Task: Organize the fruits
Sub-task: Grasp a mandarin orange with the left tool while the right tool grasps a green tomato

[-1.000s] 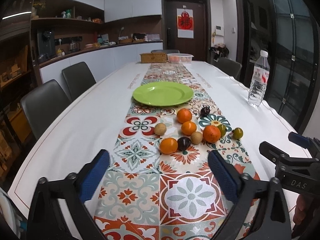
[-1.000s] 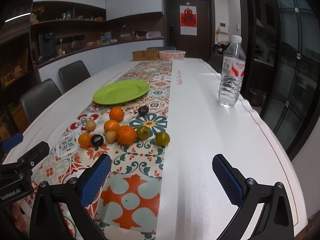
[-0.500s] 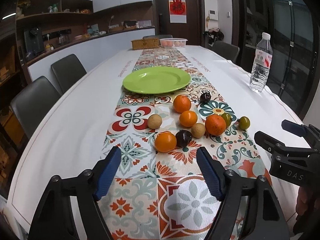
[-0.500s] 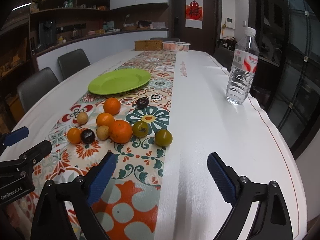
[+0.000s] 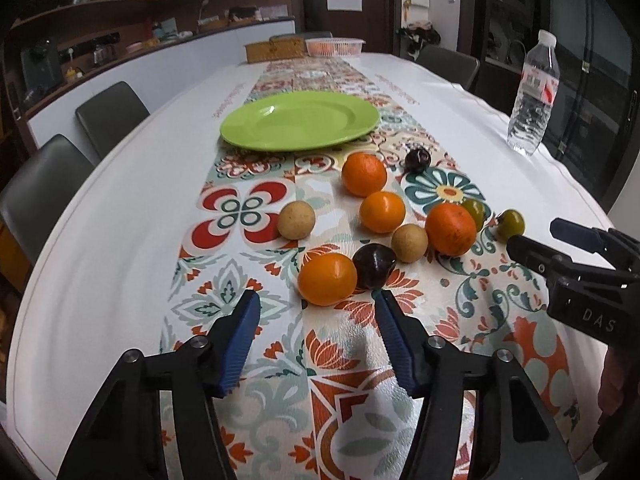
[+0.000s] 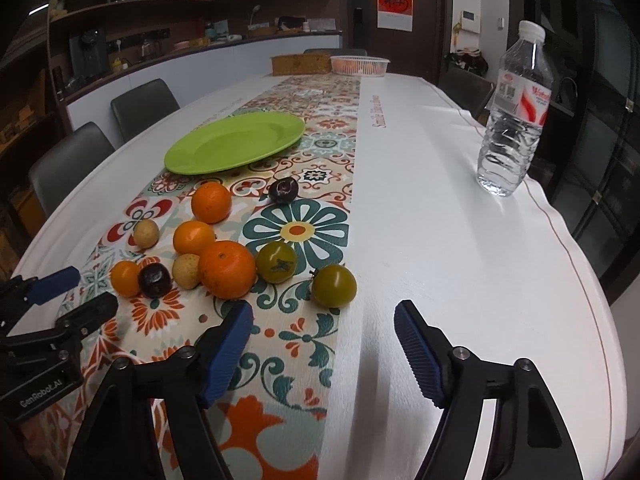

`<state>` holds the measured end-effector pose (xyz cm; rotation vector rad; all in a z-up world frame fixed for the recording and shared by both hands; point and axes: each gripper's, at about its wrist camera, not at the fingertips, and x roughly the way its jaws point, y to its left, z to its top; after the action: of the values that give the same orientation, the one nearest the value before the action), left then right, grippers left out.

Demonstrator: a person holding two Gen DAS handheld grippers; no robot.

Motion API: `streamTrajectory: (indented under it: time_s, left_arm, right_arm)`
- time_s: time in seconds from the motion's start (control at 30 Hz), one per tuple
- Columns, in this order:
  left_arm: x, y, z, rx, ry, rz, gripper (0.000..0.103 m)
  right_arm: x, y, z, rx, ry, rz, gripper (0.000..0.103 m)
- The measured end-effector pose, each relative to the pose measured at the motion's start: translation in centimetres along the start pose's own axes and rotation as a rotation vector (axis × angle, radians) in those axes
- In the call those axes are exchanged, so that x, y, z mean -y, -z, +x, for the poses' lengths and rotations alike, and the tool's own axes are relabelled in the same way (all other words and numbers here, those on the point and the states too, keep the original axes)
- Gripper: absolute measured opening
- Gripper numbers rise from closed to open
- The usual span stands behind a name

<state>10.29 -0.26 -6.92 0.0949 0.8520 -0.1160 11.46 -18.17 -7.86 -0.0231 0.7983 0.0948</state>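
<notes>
approach to the first pick, nothing lifted yet

both claws angled down at the fruit cluster on the patterned runner (image 5: 276,364). left gripper (image 5: 316,304) part open, jaws just been closing, nothing between the pads; nearest orange (image 5: 327,279) just beyond the tips, roughly centred in the gap. right gripper (image 6: 323,314) also part open and a little wider, jaws just been closing too, empty; green tomato (image 6: 334,285) just ahead of the tips.

judged step: reach, before any grasp. green plate (image 5: 300,122) bare, beyond the fruit, likely the drop spot. all fruit on the cloth.

next move, as a guess: push the left pads on to either side of the orange and clear of the dark plum (image 5: 374,266) touching its right; same for the right around the tomato, which sits free. gentle squeeze; round fruit apt to roll off a glancing touch.

fruit: four oranges, glossy; two tan round ones, dull skin; two dark plums, one (image 5: 417,160) apart near the plate; two green tomatoes, one stem showing. water bottle (image 6: 513,120) well apart on the white table (image 6: 440,208).
</notes>
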Motion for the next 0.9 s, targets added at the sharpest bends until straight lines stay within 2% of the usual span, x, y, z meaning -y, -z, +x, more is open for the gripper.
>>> streamTrajectory:
  time_s: [0.2,0.47,0.63,0.8,0.9]
  left_arm:
    - [0.1,-0.2,1.5,-0.052,0.002,0.023,0.053]
    - [-0.1,-1.0,1.9,-0.062,0.022,0.018,0.049]
    - [-0.2,-1.5,1.9,-0.062,0.038,0.015,0.034]
    - [-0.4,-1.6,2.0,-0.062,0.044,0.007,0.034]
    - [-0.4,-1.6,2.0,-0.058,0.04,0.01,0.033]
  right_arm:
    - [0.0,-0.3,1.4,-0.025,-0.004,-0.008,0.064]
    - [0.3,-1.0,2.7,-0.054,-0.016,0.004,0.056]
    - [0.6,-1.4,3.3,-0.07,-0.02,0.016,0.05]
    - [0.5,-1.5,3.6,-0.085,-0.022,0.014,0.041]
    - [0.5,-1.6,3.6,-0.092,-0.016,0.002,0.033]
